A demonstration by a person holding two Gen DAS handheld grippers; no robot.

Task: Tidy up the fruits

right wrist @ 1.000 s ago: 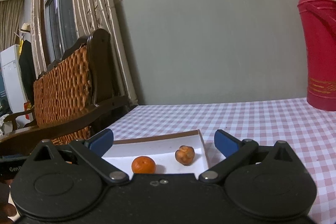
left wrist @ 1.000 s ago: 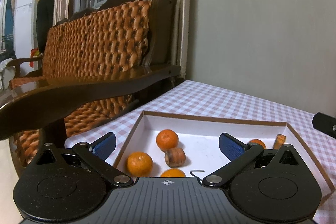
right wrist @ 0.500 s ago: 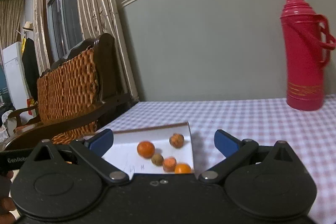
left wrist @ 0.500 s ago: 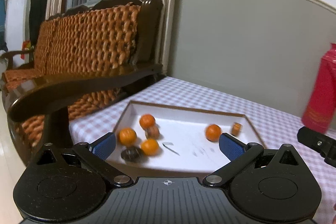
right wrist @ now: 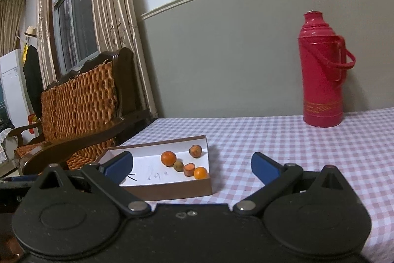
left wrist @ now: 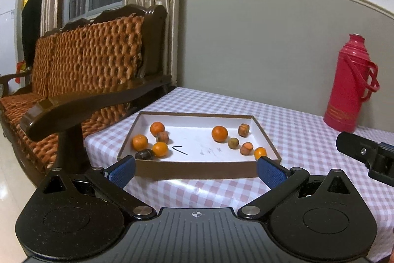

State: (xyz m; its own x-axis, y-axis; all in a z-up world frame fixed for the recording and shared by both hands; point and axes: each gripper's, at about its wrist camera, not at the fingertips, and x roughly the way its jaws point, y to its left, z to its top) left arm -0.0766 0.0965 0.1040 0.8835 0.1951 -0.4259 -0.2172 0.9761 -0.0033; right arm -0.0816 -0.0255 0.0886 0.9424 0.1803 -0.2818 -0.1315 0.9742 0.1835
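1. The left gripper [left wrist: 195,170] hung before the box [left wrist: 197,168] with its jaws spread wide, holding nothing.
2. The right gripper [right wrist: 192,168] was spread too, empty, near the box's right corner.
3. The fruits lay in two groups inside the box: oranges [left wrist: 139,142] at left, another orange [left wrist: 219,133] and small pieces at right.
4. Pen scribbles [left wrist: 209,152] marked the box floor, unreadable.
5. A red flask [right wrist: 322,75] stood on the checked tablecloth [right wrist: 307,139]; its gold band showed no legible words.
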